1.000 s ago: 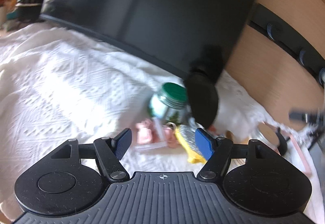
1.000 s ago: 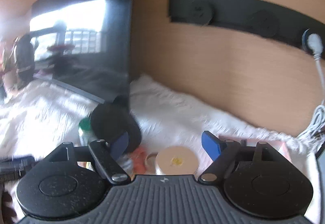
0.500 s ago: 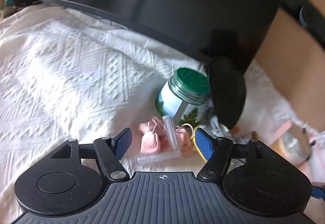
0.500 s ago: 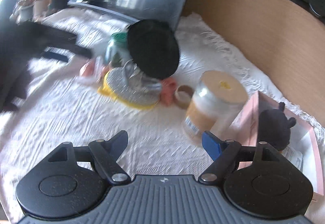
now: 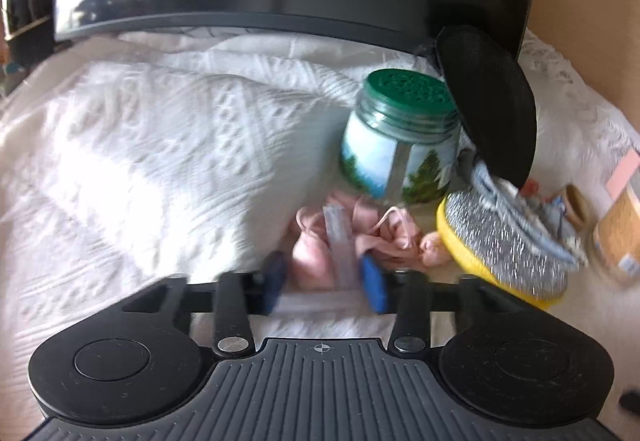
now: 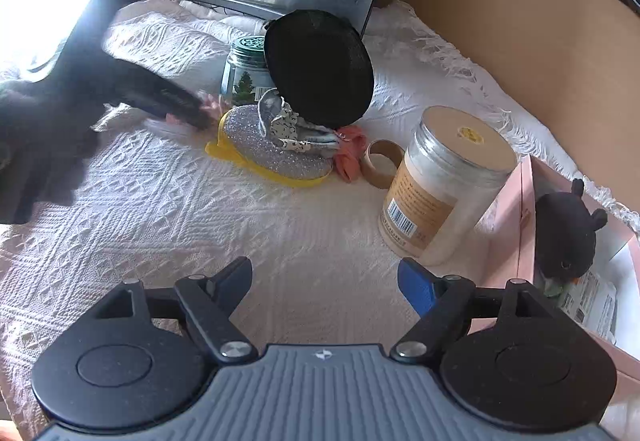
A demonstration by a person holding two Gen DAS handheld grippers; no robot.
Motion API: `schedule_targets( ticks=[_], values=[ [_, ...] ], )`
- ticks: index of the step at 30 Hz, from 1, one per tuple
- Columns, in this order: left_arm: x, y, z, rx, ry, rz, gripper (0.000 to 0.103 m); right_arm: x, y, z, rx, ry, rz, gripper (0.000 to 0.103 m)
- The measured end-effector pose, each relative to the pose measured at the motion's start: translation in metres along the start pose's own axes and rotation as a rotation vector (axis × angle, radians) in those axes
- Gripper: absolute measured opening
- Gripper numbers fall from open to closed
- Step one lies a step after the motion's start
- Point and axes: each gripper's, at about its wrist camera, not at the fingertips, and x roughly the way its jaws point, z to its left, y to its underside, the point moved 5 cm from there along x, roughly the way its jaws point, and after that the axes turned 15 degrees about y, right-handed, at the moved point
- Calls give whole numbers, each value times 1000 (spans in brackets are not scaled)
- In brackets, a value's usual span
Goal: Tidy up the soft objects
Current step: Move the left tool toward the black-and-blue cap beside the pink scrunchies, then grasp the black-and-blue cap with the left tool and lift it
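Left gripper [image 5: 324, 277]: dropped since a second before, jaws closing around pink fabric bundle [image 5: 320, 253] lying beside green-lidded jar [image 5: 400, 145], pads not clearly pressing. Pickup judged begun. Right gripper [image 6: 326, 281]: lowered, wide open, empty.

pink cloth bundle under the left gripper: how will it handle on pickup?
Probably floppy: the pink cloth lies crumpled with loose strings, so it should sag and trail. Likely light. The left gripper is closing around it and a clear tube lying on it, which may slip out or get lifted along.
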Motion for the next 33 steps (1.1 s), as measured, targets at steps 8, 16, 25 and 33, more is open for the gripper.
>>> schedule_targets(
  ticks=[8,16,25,33],
  values=[
    [-51,3,16,-110,54,-100,40,0,-81,-2,-11,-68,-99,81],
    [-90,-2,-4,-153,210,-151,40,83,-173,-12,-195,-141,91,81],
    [-86,22,-22,-206,278,-96,40,156,-182,4,-389,-159,171,81],
    [-81,26,-18,-243,275,-83,40,139,-173,25,-435,-258,158,80]
  ],
)
